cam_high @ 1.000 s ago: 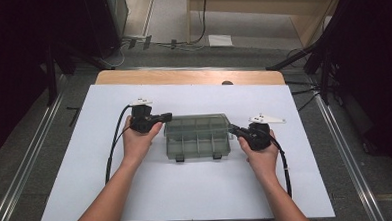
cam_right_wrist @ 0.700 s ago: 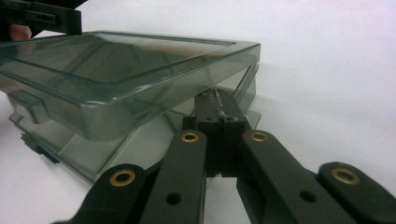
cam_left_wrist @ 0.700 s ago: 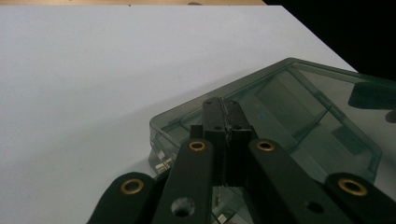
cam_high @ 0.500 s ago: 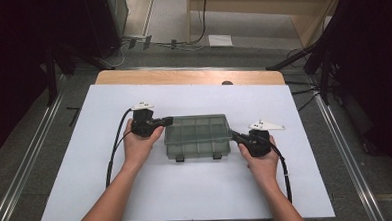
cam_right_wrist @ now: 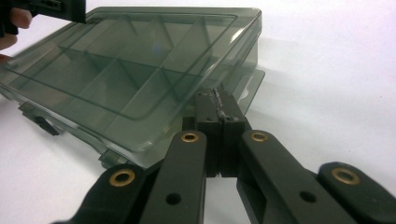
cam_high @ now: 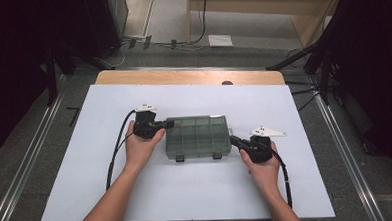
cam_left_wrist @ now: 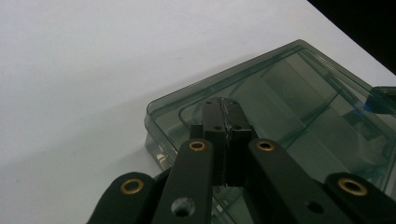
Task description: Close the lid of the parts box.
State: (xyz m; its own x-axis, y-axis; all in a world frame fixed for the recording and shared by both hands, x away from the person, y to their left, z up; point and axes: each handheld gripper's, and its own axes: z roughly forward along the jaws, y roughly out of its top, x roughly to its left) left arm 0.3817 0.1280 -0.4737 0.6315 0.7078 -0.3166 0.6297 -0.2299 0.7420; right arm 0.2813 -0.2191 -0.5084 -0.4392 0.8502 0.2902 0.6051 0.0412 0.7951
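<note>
While both hands push the box from its two ends, press evenly so it stays straight. Low in the high view, the right gripper (cam_high: 234, 139) and the left gripper (cam_high: 170, 124) are clenched shut, empty. The box (cam_high: 197, 136) sits mid-frame on the white table (cam_high: 86, 170), see-through grey-green, lid closed, small compartments inside.

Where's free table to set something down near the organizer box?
Free: the white sheet between the organizer box and the far wooden edge, the near strip between the forearms, and both outer sides. Crowded: the box's two short ends, where the left tool and right tool press in, shut.
</note>
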